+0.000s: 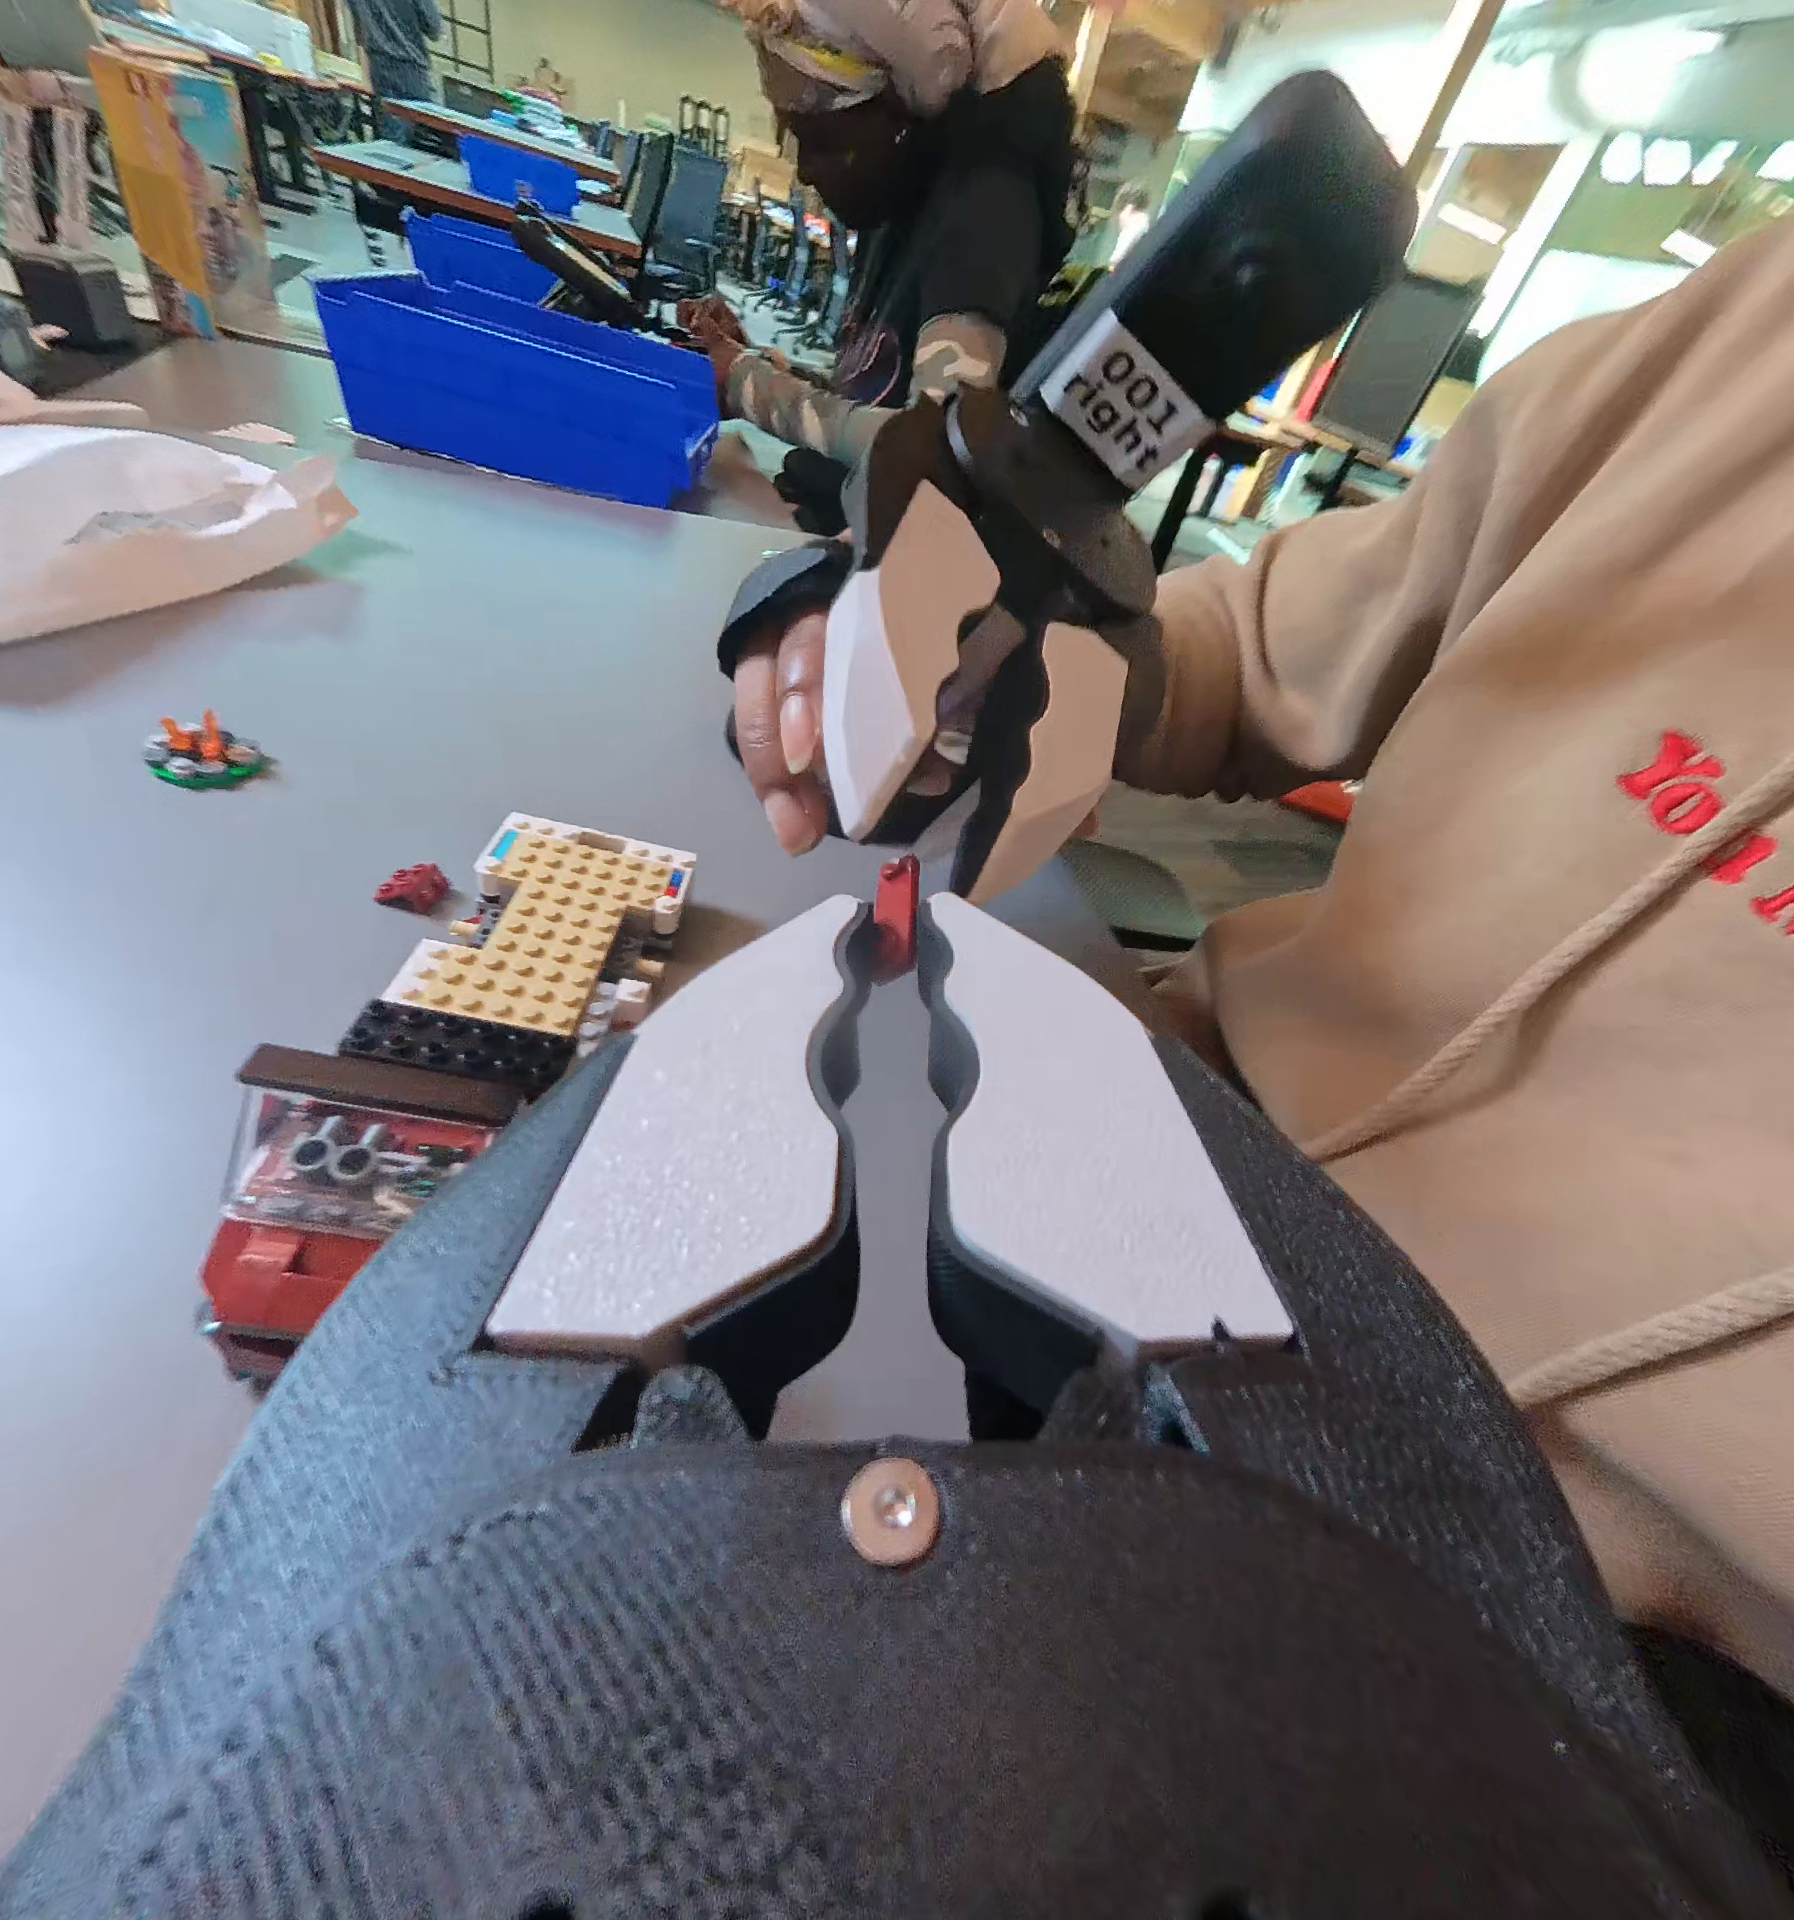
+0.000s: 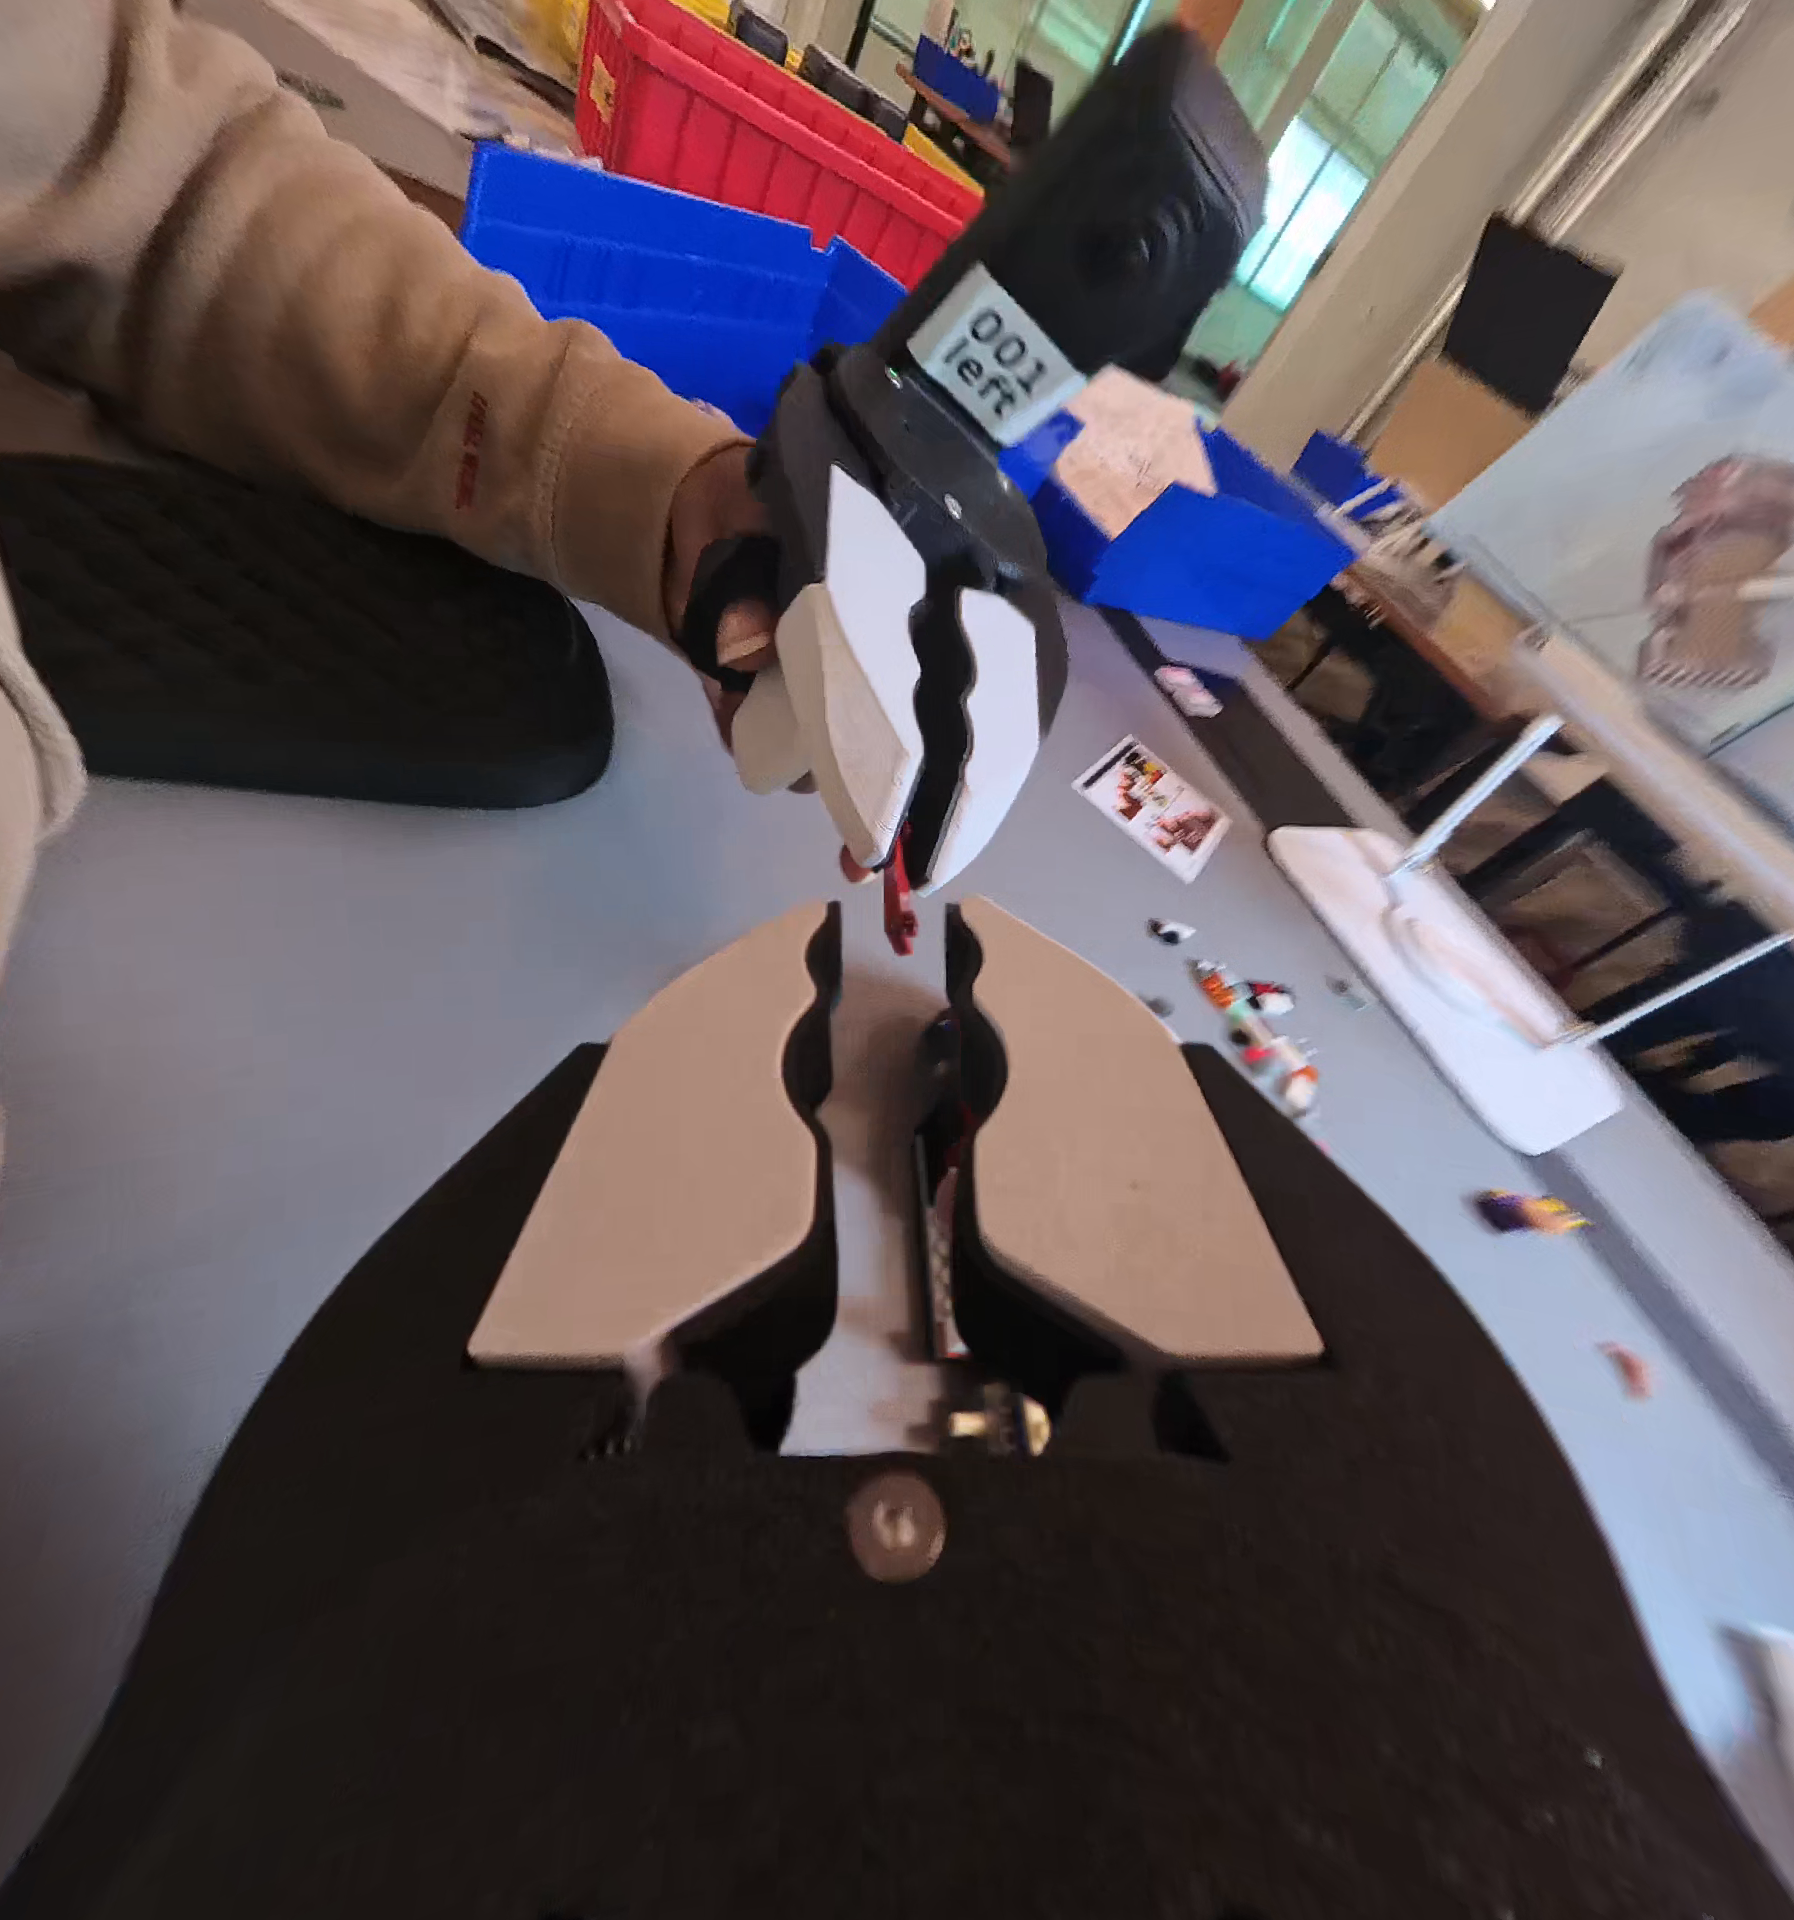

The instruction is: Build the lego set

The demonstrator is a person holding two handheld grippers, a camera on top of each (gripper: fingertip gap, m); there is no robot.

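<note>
My left gripper [image 1: 888, 914] clenches a small red piece [image 1: 893, 920] at its fingertips, held above the grey table [image 1: 457, 644] | my right gripper [image 2: 893, 920] stands released, pads clear of that piece | brick model [image 1: 519, 956] lies beside, on the table.

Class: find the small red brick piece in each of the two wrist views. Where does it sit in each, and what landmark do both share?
Left wrist view: red brick piece at centre, pinched at the left tool tips.
Right wrist view: it hangs from the far tool's tips, just above the open right tool.
Shared landmark: grey table.
</note>
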